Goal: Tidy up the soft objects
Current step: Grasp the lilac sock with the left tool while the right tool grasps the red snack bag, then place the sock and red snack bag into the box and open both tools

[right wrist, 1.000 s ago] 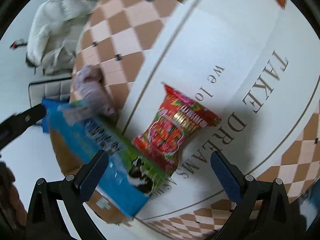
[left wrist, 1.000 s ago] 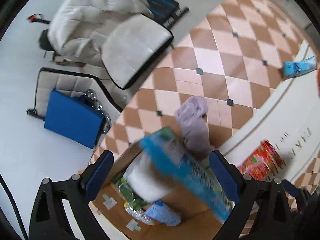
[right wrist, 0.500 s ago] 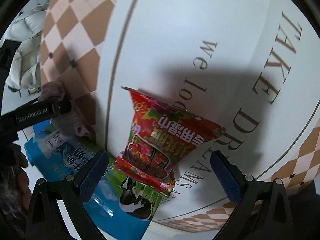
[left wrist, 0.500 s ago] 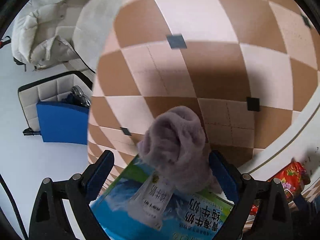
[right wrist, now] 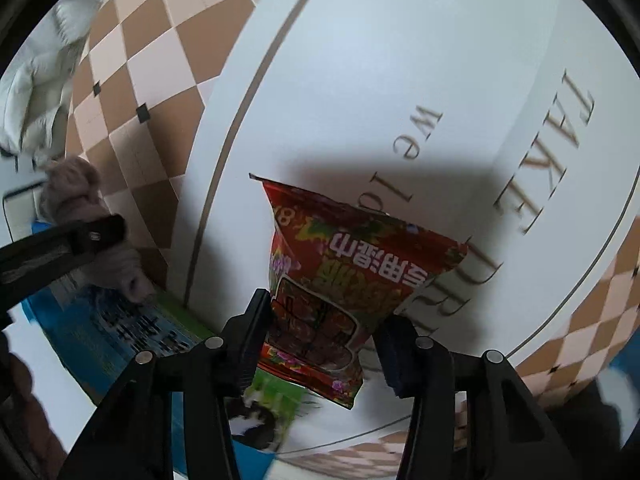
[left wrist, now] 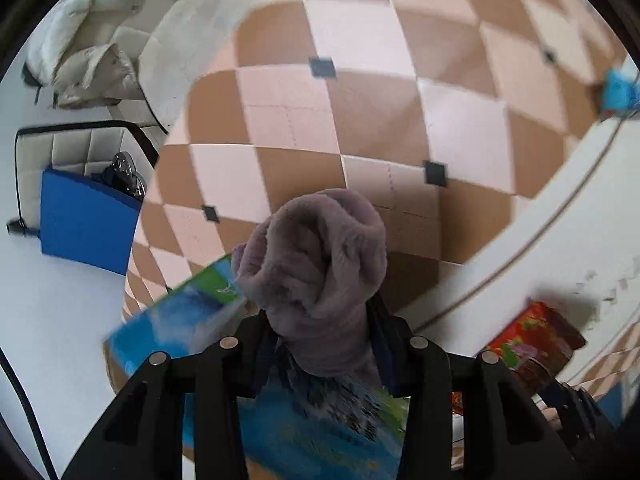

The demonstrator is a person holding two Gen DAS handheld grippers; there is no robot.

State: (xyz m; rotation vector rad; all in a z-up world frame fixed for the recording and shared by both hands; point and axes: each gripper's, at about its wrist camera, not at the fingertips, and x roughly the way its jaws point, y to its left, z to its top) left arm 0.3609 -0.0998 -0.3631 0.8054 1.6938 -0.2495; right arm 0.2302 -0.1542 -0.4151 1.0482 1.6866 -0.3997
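Note:
My left gripper is shut on a fuzzy purple sock, bunched up between its fingers above the checkered table. The sock also shows in the right wrist view, held by the left gripper. My right gripper is closed on the lower end of a red printed wipes pack that lies on the white round mat. The red pack shows at the lower right in the left wrist view.
A blue-green milk carton pack lies over a cardboard box under the left gripper, also in the right wrist view. White chairs with a jacket and a blue folder stand left. A blue packet lies far right.
Both grippers have closed: the left onto the purple sock, the right onto the red pack. The blue-green pack dropped onto the box.

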